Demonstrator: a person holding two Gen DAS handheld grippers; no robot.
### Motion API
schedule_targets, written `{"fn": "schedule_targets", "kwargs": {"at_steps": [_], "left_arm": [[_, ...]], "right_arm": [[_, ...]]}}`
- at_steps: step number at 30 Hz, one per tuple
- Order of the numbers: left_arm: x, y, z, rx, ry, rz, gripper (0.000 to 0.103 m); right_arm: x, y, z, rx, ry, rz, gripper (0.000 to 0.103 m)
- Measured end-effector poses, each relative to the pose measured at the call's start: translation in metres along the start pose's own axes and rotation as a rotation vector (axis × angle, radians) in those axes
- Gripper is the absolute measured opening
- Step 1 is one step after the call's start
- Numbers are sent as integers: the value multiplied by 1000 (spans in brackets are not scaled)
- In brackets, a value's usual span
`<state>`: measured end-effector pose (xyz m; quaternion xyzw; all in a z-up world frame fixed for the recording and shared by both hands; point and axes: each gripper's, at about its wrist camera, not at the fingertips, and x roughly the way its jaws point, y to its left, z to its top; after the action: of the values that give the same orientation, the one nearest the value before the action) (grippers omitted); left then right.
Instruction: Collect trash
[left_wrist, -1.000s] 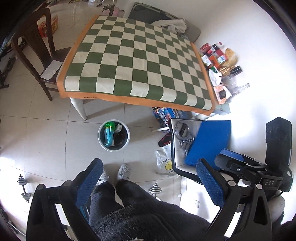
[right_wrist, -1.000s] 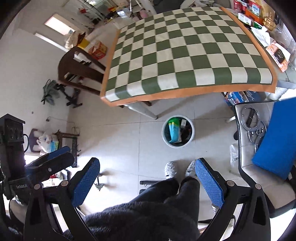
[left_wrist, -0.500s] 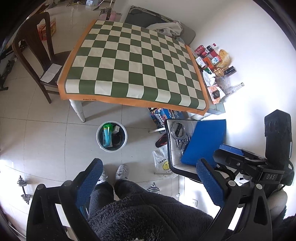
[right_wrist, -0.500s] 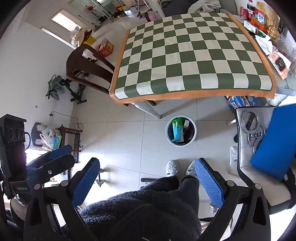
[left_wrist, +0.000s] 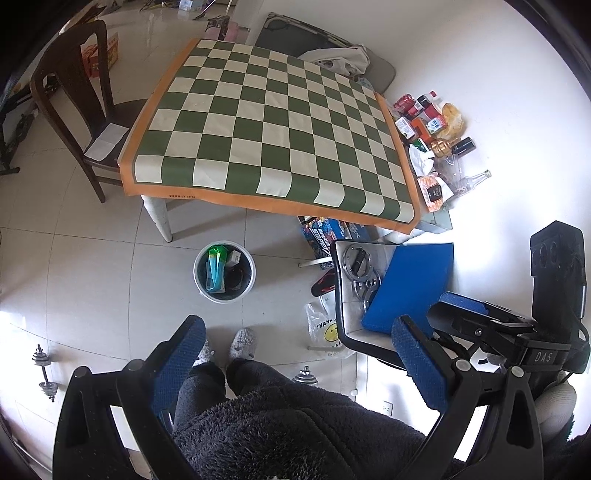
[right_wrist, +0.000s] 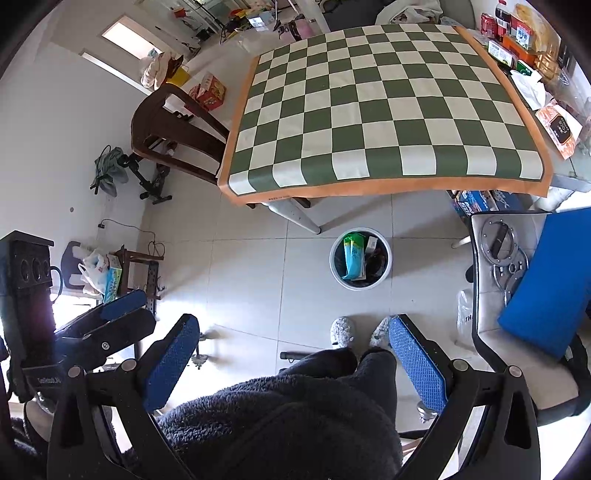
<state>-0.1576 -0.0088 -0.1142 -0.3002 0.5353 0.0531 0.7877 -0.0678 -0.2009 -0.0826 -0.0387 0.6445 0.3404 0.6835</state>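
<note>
A white trash bin (left_wrist: 224, 272) stands on the tiled floor in front of the table; it also shows in the right wrist view (right_wrist: 360, 259). It holds a green and blue packet (right_wrist: 351, 254) and other trash. The table carries a green and white checkered cloth (left_wrist: 273, 140) with nothing on it. My left gripper (left_wrist: 295, 354) is open and empty, high above the floor. My right gripper (right_wrist: 291, 350) is open and empty too. Both hang over the person's dark fleece legs (left_wrist: 295, 417), well back from the bin.
A dark wooden chair (left_wrist: 77, 110) stands left of the table. A chair with a blue cushion (left_wrist: 410, 284) and metal rings is at the right. Bottles and packets (left_wrist: 428, 125) lie by the wall. A plastic bag (left_wrist: 325, 328) and dumbbells (left_wrist: 46, 373) lie on the floor.
Both grippers have risen and drawn back from the table, so the table and bin look smaller and farther. Both stay open and empty.
</note>
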Motion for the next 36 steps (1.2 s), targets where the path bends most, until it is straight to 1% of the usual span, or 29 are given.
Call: {"fn": "schedule_targets", "kwargs": {"at_steps": [14,24,36], "left_arm": [[1,-3,-3,-3,-5,2,103],[3,-8,-7,17,-7,2,103],[3,-10,-8,14,-7,2,103]], "right_arm": [[6,-5,-10,8,23,0,103],[3,-9,-14,24,13,-8,103],[0,-10,-15,24,9,-7,103]]}}
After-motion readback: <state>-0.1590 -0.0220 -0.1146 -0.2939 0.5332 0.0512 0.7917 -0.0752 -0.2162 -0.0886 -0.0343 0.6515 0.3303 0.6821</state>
